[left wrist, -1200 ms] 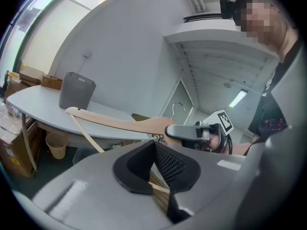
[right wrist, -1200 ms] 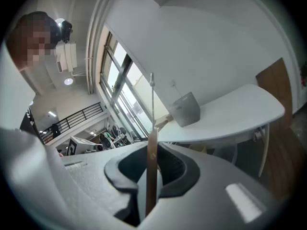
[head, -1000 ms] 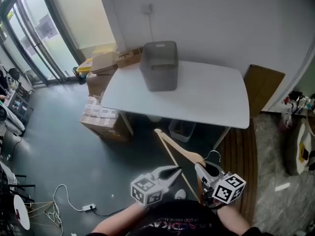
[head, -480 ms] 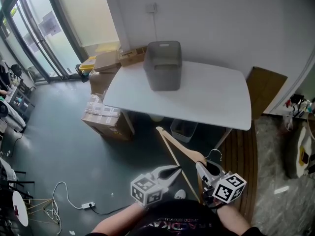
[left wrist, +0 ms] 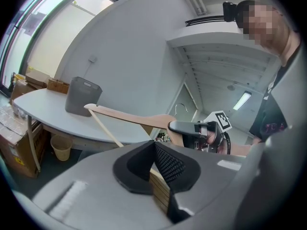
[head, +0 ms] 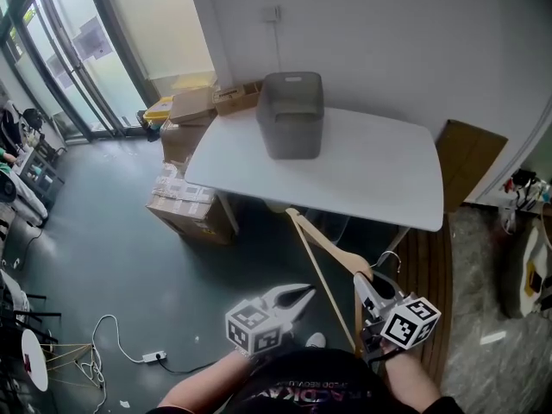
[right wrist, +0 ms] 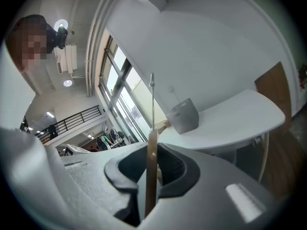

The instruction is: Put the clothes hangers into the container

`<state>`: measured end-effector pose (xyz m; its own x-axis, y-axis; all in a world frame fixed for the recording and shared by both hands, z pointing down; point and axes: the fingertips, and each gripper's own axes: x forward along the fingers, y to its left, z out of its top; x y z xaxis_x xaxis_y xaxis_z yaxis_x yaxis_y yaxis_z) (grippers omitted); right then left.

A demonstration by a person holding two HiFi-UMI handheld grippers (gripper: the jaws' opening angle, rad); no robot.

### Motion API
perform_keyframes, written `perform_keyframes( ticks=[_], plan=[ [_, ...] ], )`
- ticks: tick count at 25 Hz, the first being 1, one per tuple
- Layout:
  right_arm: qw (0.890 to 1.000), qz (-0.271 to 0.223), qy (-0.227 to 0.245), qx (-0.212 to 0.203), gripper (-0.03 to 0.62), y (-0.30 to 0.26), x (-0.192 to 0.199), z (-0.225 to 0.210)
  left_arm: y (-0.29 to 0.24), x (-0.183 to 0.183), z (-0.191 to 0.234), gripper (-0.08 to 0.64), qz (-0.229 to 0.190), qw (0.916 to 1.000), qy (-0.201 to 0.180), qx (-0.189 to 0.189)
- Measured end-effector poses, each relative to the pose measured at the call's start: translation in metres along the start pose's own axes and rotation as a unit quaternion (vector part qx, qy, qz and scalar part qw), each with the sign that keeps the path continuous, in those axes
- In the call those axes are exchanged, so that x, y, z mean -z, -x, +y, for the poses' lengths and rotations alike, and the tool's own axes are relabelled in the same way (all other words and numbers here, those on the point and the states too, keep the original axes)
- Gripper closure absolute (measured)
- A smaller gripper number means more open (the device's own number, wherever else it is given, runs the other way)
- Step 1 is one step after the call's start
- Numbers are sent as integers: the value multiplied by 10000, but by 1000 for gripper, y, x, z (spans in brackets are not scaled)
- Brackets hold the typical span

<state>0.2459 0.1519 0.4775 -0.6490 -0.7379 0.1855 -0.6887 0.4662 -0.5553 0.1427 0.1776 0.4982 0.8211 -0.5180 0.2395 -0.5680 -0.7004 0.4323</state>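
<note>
— Gripping what, that right gripper (head: 362, 281)?

— It is clamping the wooden clothes hanger (head: 332, 250). Its jaws are pressing narrowly on the flat wood just below the metal hook (head: 390, 260), and in the right gripper view the hanger is showing edge-on between them.

— Where is the hanger sitting?

— It is hanging in the air in front of the person, lower than the table (head: 379, 166). One arm is pointing up and away, its tip showing just under the table's near edge in the head view, and the thin crossbar (head: 326, 287) is running from that tip back down toward the person.

— And the container (head: 291, 115)?

— It is standing upright on the far left part of the tabletop, grey, its open top facing up, well apart from the hanger.

— What is the left gripper (head: 302, 293) doing?

— It is hovering just left of the crossbar. Its jaws are lying together at the tips, with nothing between them.

— What is lying around all that?

— Some cardboard boxes (head: 194, 210) are sitting on the dark floor (head: 103, 266) beside the table's left end, and others are sitting against the wall near the glass doors (head: 60, 59). A white cable (head: 121, 352) is trailing across the floor at the lower left, and a brown board (head: 470, 158) is leaning on the wall to the right of the table.
</note>
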Motion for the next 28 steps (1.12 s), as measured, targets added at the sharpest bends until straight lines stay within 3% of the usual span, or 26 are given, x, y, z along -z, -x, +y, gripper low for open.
perform_keyframes(
  ticks=[11,18,28],
  plan=[
    [9996,-171,-143,-161,535,-17,-15,-5,6,-14,12,555,-56,9996,-185,-195],
    [9994,-310,-157,73,535,-38,-22,-6,-8,-29,36,555,-19,9995,-255,174],
    [9944,-822,-410,522,535,-105,-46,-6,-7,-72,103,555,281,9961,-517,660]
  ],
)
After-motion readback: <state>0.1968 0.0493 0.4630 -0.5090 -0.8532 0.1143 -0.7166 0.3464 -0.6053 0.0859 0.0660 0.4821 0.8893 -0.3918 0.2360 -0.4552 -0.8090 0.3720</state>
